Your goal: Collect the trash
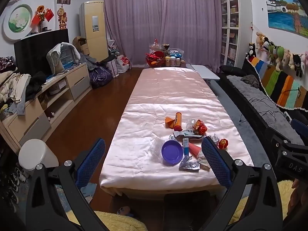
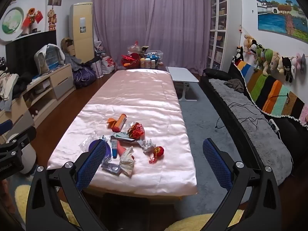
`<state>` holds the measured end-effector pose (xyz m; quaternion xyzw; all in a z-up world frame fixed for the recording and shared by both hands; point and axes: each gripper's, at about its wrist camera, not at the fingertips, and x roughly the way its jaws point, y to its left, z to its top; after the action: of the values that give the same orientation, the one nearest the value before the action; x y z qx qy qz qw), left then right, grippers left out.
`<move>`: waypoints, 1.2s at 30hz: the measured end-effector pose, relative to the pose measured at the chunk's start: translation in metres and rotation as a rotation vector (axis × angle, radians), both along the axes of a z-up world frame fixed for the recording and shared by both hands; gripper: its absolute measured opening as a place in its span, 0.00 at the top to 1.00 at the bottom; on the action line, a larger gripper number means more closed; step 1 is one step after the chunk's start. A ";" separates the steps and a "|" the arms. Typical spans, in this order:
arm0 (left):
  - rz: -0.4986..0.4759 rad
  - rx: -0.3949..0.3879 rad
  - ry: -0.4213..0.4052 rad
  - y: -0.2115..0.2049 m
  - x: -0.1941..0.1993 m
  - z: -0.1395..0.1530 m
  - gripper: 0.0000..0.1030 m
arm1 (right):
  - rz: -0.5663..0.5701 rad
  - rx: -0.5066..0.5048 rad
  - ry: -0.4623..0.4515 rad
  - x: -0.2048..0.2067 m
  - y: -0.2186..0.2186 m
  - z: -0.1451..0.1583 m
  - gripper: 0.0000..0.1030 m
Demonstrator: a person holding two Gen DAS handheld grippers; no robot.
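Observation:
Trash lies in a heap on the near end of a long table under a pink satin cloth [image 1: 169, 96]. I see an orange tube [image 1: 178, 121], a purple plastic lid [image 1: 171, 152], a crumpled red-gold wrapper [image 1: 200, 127], a small red ornament [image 1: 223, 144], a silver foil packet [image 1: 189, 166] and a crumpled tissue [image 2: 127, 162]. My left gripper [image 1: 154, 159] is open and empty, held back from the table's near edge. My right gripper [image 2: 154, 160] is open and empty, also short of the heap [image 2: 130, 140]. The other gripper shows at each view's edge.
A white lidded bin [image 1: 36, 154] stands on the wooden floor left of the table. A TV cabinet [image 1: 48, 100] with clothes runs along the left wall. A black sofa [image 2: 250, 111] with a grey throw lies right. Bottles and bags [image 1: 165, 57] crowd the table's far end.

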<state>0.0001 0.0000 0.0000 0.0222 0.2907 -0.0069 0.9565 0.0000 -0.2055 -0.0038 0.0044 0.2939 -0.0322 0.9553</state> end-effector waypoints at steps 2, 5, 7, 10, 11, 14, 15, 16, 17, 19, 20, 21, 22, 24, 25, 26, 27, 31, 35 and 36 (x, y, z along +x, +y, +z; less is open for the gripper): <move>-0.002 0.000 -0.002 0.000 0.000 0.000 0.08 | 0.000 0.001 -0.001 0.000 0.000 0.000 0.03; -0.003 0.005 -0.004 0.000 -0.001 0.000 0.08 | 0.003 -0.001 -0.001 0.000 0.001 0.000 0.03; -0.002 0.007 -0.005 0.000 -0.001 0.000 0.08 | 0.004 -0.001 -0.001 -0.001 0.001 0.000 0.03; -0.006 -0.004 -0.002 -0.001 -0.001 0.000 0.08 | 0.001 -0.001 -0.004 0.000 0.001 0.000 0.03; -0.006 -0.003 -0.001 -0.001 -0.001 0.000 0.08 | 0.001 -0.001 -0.004 -0.001 0.001 0.000 0.03; -0.009 0.000 0.000 -0.005 -0.001 0.001 0.08 | 0.002 -0.002 -0.002 0.000 0.001 0.000 0.03; -0.010 -0.003 -0.001 -0.006 -0.001 0.001 0.08 | 0.002 -0.003 -0.001 0.000 0.002 0.000 0.03; -0.013 -0.001 -0.001 -0.004 -0.001 0.000 0.08 | 0.002 -0.001 -0.002 0.000 0.002 0.000 0.03; -0.016 0.001 -0.001 -0.002 -0.002 0.003 0.08 | 0.003 0.001 -0.003 0.000 0.001 0.000 0.03; -0.017 0.001 -0.001 -0.001 -0.002 0.003 0.08 | 0.003 0.001 -0.004 0.000 0.001 0.000 0.03; -0.016 0.000 -0.001 0.000 -0.002 0.003 0.08 | 0.002 0.001 -0.003 -0.001 0.001 0.000 0.03; -0.015 0.002 -0.002 -0.001 -0.002 0.003 0.08 | 0.003 0.001 -0.004 -0.001 0.000 0.000 0.03; -0.016 0.003 -0.001 -0.001 -0.002 0.003 0.08 | 0.004 0.002 -0.005 -0.001 -0.001 0.000 0.03; -0.016 0.003 -0.001 -0.001 -0.002 0.004 0.08 | 0.003 0.002 -0.003 -0.002 0.005 0.002 0.03; -0.017 0.002 -0.001 -0.001 -0.002 0.004 0.08 | 0.004 0.001 -0.004 -0.001 0.008 0.002 0.03; -0.017 0.001 -0.001 -0.001 -0.002 0.004 0.08 | 0.004 0.002 -0.002 -0.001 0.007 0.002 0.03; -0.017 0.002 0.000 -0.001 -0.002 0.004 0.08 | 0.005 0.002 -0.004 -0.001 0.007 0.002 0.03; -0.016 0.001 -0.002 -0.001 -0.002 0.004 0.08 | 0.004 0.003 -0.004 0.001 0.007 -0.001 0.03; -0.016 0.002 -0.002 -0.001 -0.003 0.005 0.08 | 0.005 0.001 -0.003 0.001 0.007 -0.001 0.03; -0.016 0.001 -0.002 -0.001 -0.002 0.005 0.08 | 0.005 0.002 -0.003 0.001 0.007 -0.001 0.03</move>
<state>-0.0024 -0.0013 0.0047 0.0252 0.2896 -0.0144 0.9567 0.0014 -0.1981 -0.0044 0.0048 0.2925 -0.0295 0.9558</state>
